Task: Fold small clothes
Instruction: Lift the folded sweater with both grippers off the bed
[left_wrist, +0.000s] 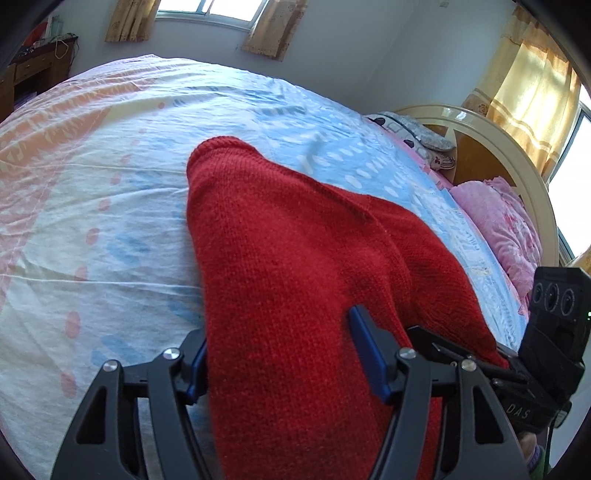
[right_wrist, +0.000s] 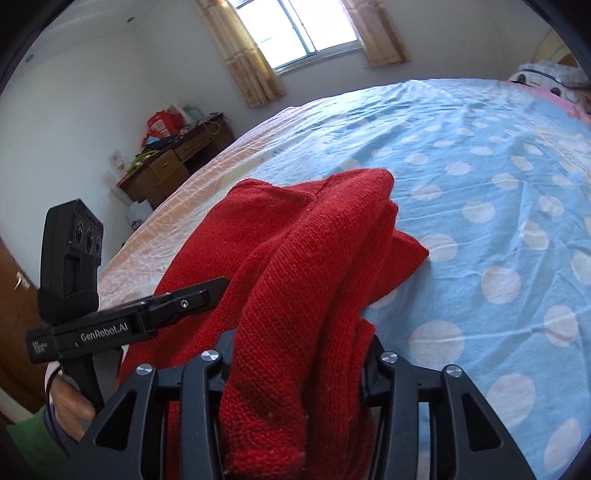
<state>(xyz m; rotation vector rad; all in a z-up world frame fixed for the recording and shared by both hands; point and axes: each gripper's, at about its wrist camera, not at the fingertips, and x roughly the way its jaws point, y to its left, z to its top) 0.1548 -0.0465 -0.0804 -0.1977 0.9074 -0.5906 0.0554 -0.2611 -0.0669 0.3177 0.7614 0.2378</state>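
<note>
Gripping a red sweater over the bed

Hanging between both tools, the red sweater (left_wrist: 280, 266) droops from them toward the bed (left_wrist: 110, 184), its far end resting on the spotted sheet. The left hand-held gripper (left_wrist: 291, 354) has the knit between its blue pads; the left pad lies against the cloth edge and the right pad sits on top of a fold, so whether it is truly clenched I cannot tell. The right hand-held gripper (right_wrist: 295, 373) is clamped on a thick bunched roll of the same sweater (right_wrist: 295, 258), which fills the gap between its fingers. In the right view a hand (right_wrist: 70, 406) with a green sleeve holds the left tool's handle. Pillows (left_wrist: 498, 221) lie at the headboard, far right.
</note>
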